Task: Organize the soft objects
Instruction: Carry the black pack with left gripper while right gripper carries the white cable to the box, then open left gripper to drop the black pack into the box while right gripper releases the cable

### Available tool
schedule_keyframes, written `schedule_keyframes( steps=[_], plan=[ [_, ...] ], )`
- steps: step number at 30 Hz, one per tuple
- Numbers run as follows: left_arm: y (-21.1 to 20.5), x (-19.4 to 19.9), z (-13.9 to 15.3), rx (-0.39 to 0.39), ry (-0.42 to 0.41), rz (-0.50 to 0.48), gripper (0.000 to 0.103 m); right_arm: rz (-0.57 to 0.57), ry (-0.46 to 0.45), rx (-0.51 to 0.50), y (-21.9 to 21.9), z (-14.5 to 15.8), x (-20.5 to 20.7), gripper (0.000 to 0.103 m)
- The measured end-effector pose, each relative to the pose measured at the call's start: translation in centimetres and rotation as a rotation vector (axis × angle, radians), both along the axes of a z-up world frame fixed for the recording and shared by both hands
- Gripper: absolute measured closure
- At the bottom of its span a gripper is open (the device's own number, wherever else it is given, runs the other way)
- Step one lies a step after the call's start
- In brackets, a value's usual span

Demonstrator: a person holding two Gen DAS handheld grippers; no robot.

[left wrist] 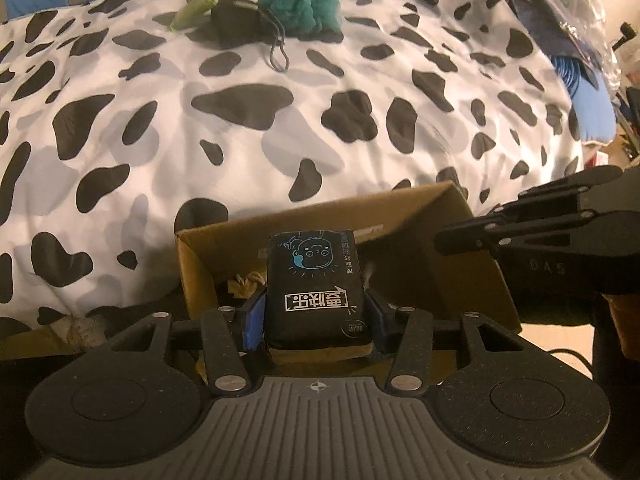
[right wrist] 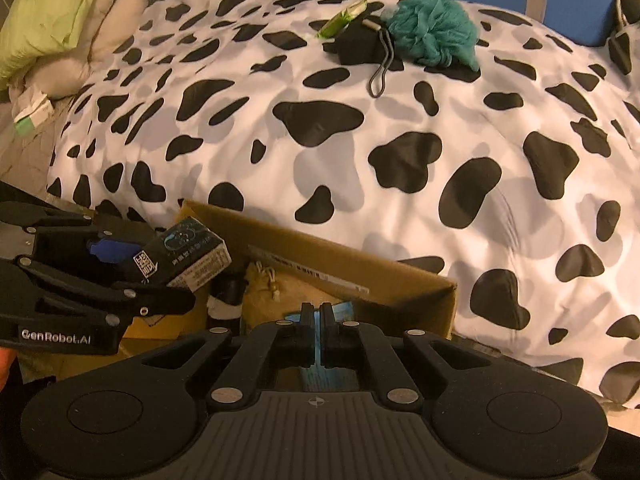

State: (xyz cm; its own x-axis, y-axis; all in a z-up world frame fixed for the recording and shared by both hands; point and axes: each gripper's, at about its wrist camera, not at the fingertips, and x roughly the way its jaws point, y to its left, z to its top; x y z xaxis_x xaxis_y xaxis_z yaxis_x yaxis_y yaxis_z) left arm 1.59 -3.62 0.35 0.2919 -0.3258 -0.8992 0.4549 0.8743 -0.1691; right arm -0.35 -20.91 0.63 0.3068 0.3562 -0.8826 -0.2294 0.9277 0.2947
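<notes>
My left gripper (left wrist: 316,316) is shut on a black tissue pack (left wrist: 316,284) with a cartoon face and holds it over the open cardboard box (left wrist: 440,248). The pack also shows in the right wrist view (right wrist: 188,256), with the left gripper (right wrist: 132,268) around it. My right gripper (right wrist: 319,332) is shut with nothing between its fingers, above the box (right wrist: 400,284). A teal bath pouf (left wrist: 298,2) (right wrist: 434,28), a black pouch (left wrist: 234,20) (right wrist: 358,46) with a cord and a green packet (left wrist: 196,10) (right wrist: 344,16) lie at the far side of the bed.
A cow-print duvet (left wrist: 240,128) (right wrist: 400,128) covers the bed. The box holds a beige drawstring bag (right wrist: 276,292) and a blue item (right wrist: 340,312). A green pillow (right wrist: 48,12) lies far left. Clutter and blue cable (left wrist: 568,76) sit far right.
</notes>
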Motion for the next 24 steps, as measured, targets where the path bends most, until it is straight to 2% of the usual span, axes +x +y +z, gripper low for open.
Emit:
schedule_keyframes(
  steps=[5,6,7,8,9,10,13,19,24],
  plan=[
    [-0.2,0.5,-1.0,0.056,0.050,0.020,0.053,0.011,0.027,-0.022,0.3,-0.5,0.1,0.096],
    [-0.2,0.7,-1.3,0.064,0.065,0.023,0.050,0.010,0.030,-0.032,0.3,-0.5,0.1,0.091],
    [-0.2,0.7,-1.5,0.070,0.078,0.026,0.045,0.007,0.030,-0.036,0.2,-0.6,0.2,0.078],
    [-0.1,0.8,-1.6,0.077,0.083,0.028,0.033,0.004,0.030,-0.040,0.2,-0.6,0.2,0.070],
    [-0.1,0.7,-1.6,0.082,0.081,0.032,0.028,0.002,0.025,-0.047,0.2,-0.6,0.2,0.050],
    [-0.1,0.7,-1.6,0.085,0.077,0.036,0.028,0.001,0.018,-0.056,0.2,-0.5,0.2,0.035],
    [0.2,0.9,-1.6,0.082,0.086,0.049,0.028,0.001,0.005,-0.070,0.3,-0.3,0.2,0.017],
    [0.3,1.1,-1.6,0.091,0.084,0.074,0.028,-0.016,0.004,-0.111,0.2,-0.4,0.4,0.005],
    [0.3,1.2,-1.6,0.096,0.079,0.087,0.028,-0.047,0.008,-0.135,-0.2,-0.5,0.7,0.003]
  ],
)
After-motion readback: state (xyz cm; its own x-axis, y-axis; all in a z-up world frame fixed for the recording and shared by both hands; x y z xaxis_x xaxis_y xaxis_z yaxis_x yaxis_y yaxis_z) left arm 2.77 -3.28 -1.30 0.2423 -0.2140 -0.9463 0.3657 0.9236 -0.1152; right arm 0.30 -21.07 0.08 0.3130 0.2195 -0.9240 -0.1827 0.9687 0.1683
